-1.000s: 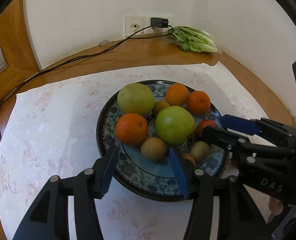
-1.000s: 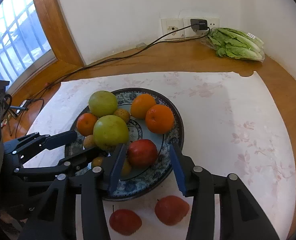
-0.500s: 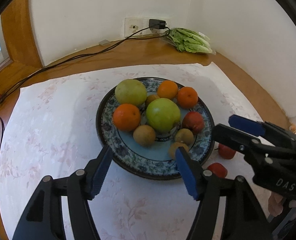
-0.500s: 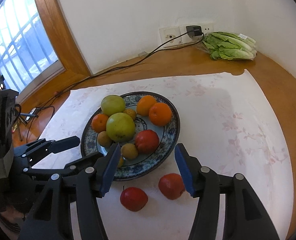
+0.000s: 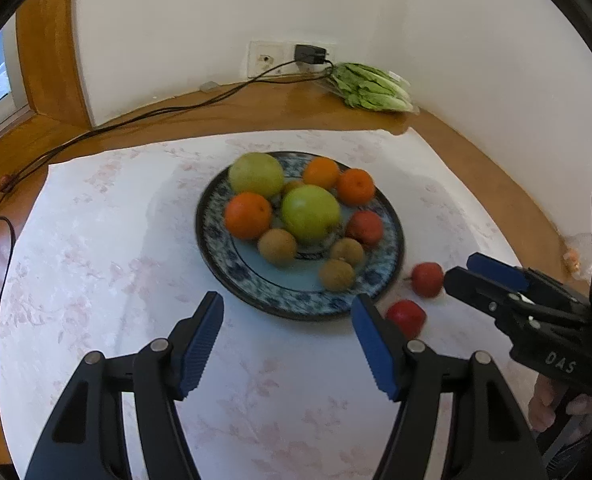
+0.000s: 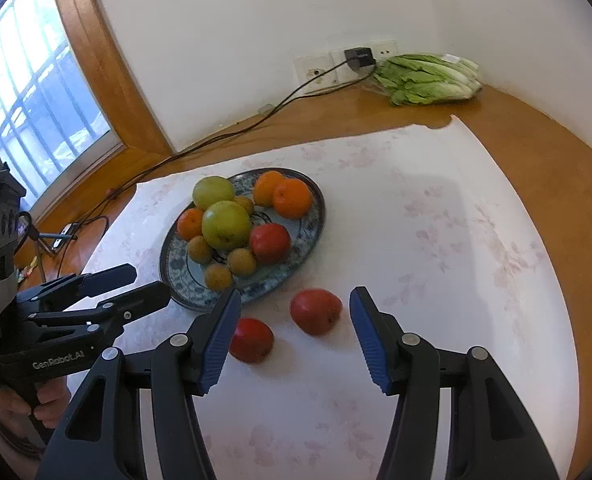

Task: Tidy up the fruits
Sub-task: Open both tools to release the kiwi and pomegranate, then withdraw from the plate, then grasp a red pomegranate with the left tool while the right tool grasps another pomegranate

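Both claws [image 5: 288,344] [image 6: 294,336] gape empty near two glossy red fruits [image 6: 315,311]

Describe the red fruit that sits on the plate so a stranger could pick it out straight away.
Find the blue patterned plate on the white flowered cloth. On its side nearest two loose red fruits lies one red fruit, beside the big green fruit. It is the only red one on the plate; the other two lie on the cloth.

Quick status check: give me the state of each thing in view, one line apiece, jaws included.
Blue-patterned round plate: loaded with fruit.
Red fruit on plate: resting among the others.
Two red fruits on the white cloth: off the plate, loose.
Left gripper: jaws open, empty.
Right gripper: jaws open, empty.
Black charger: plugged in.
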`<state>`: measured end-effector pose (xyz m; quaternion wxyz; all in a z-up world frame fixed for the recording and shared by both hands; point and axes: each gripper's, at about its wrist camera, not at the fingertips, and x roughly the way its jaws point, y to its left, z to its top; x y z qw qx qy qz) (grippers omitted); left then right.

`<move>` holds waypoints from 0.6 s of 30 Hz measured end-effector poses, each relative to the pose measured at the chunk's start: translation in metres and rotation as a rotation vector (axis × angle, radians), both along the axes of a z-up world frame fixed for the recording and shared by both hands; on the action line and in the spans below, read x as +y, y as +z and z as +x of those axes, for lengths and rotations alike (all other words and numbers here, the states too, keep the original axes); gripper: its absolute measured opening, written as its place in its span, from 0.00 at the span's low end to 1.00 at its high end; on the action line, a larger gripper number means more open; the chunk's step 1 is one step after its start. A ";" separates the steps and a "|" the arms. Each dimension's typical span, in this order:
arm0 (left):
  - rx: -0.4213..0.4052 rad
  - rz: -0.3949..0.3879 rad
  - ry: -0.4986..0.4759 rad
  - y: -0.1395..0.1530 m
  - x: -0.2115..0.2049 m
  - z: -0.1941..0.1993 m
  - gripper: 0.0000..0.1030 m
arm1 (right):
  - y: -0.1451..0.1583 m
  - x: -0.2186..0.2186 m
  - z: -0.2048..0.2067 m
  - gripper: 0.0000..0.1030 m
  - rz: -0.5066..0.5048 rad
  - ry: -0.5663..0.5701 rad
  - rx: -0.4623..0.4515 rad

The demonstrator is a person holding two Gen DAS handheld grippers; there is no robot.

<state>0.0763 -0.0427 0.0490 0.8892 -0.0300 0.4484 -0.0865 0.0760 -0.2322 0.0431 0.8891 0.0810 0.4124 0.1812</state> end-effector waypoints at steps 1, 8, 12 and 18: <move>0.004 -0.006 -0.007 0.000 -0.002 -0.002 0.68 | -0.001 -0.003 -0.002 0.56 0.005 -0.005 0.004; 0.029 -0.019 -0.043 -0.004 -0.020 -0.010 0.68 | -0.008 -0.013 -0.011 0.56 -0.009 -0.024 0.014; 0.022 -0.020 -0.054 -0.005 -0.030 -0.015 0.68 | -0.011 -0.020 -0.013 0.56 0.020 -0.031 0.031; 0.030 -0.010 -0.083 -0.009 -0.046 -0.015 0.68 | -0.011 -0.033 -0.016 0.56 0.048 -0.058 0.038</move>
